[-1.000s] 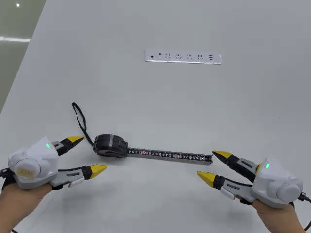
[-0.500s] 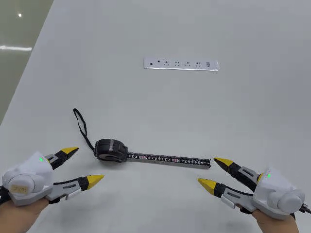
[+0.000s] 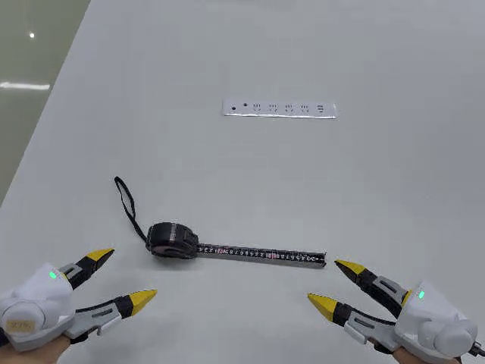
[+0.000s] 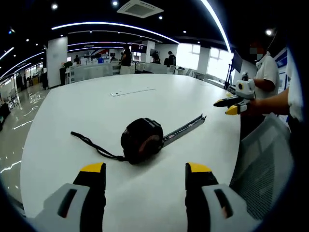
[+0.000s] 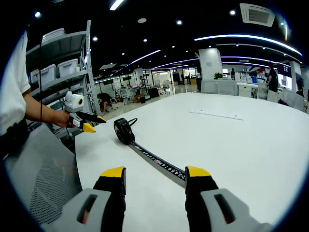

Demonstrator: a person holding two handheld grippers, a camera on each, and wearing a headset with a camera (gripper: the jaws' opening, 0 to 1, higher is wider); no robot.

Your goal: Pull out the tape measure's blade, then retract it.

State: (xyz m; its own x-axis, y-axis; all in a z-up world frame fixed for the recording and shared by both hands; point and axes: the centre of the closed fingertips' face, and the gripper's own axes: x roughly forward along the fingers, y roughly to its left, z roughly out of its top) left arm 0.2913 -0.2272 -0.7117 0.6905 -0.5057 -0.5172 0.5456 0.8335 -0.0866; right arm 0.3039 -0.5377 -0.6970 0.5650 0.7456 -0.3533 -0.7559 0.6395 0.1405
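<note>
A black tape measure (image 3: 172, 240) lies on the white table (image 3: 303, 174), its dark blade (image 3: 261, 254) drawn out to the right, its wrist strap (image 3: 127, 205) trailing back left. My left gripper (image 3: 120, 277) is open, a little in front of and left of the case (image 4: 141, 139), touching nothing. My right gripper (image 3: 338, 285) is open too, just short of the blade's end (image 5: 179, 175), which lies ahead between its yellow fingertips (image 5: 114, 172). In each gripper view the other gripper (image 4: 231, 104) (image 5: 91, 123) hangs off to the side.
A white power strip (image 3: 279, 109) lies flat farther back on the table. The table's left edge (image 3: 38, 129) borders a shiny floor. Shelving with bins (image 5: 58, 72) and a person at a desk (image 5: 104, 100) stand in the background.
Both grippers have drawn back toward me, away from the tape measure, still open. The tape measure and its drawn-out blade lie as before; the head camera tilted a little.
</note>
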